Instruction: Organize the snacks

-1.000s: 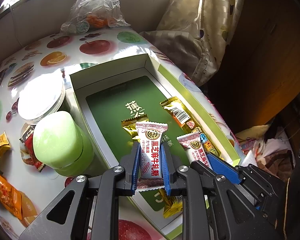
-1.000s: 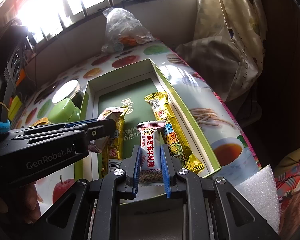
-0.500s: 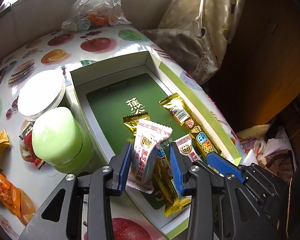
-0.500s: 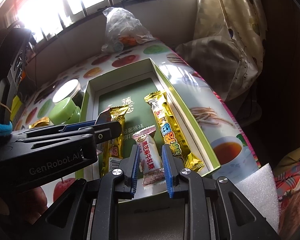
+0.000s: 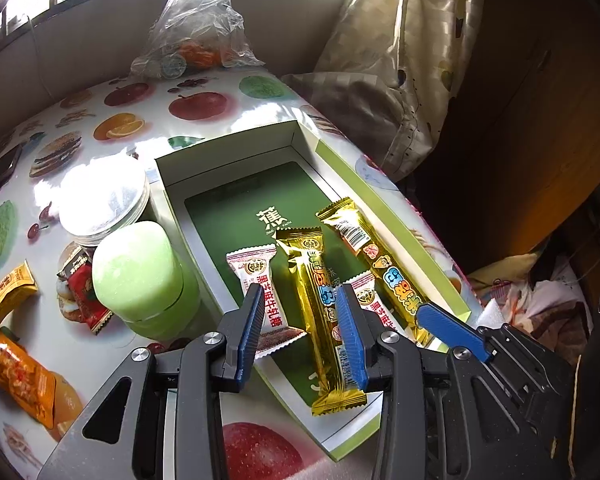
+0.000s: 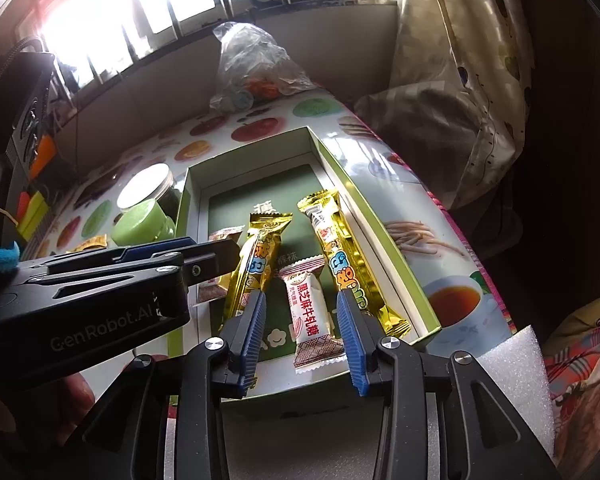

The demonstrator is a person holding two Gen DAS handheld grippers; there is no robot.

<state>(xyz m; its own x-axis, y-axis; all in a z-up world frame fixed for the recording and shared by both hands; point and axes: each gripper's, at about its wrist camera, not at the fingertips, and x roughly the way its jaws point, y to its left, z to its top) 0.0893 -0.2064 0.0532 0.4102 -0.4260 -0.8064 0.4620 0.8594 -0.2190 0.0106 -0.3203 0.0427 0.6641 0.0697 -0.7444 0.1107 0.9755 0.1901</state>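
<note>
White candies (image 5: 260, 284) released; both tools now open

You are looking at a shallow rectangular cardboard box (image 5: 342, 168) showing white inner walls, a lime-green rim and a dark green floor carrying white characters. Inside it, 2 long gold foil bars (image 5: 322, 308) are showing blue and orange cartoon lettering, and 2 white candy wrappers (image 6: 310, 314) are bearing black characters, a gold round emblem and brown-red patterned ends. The glossy white tablecloth (image 5: 236, 112) is displaying printed red apples, orange slices, green circles and burgers. A pale green plastic jar lid (image 5: 134, 268) is catching sunlight beside a white round lid (image 5: 102, 198). Orange, yellow and red snack packets (image 5: 20, 376) are lying at the left. Your gripper pads (image 6: 254, 332) are showing ribbed blue on black frames.
</note>
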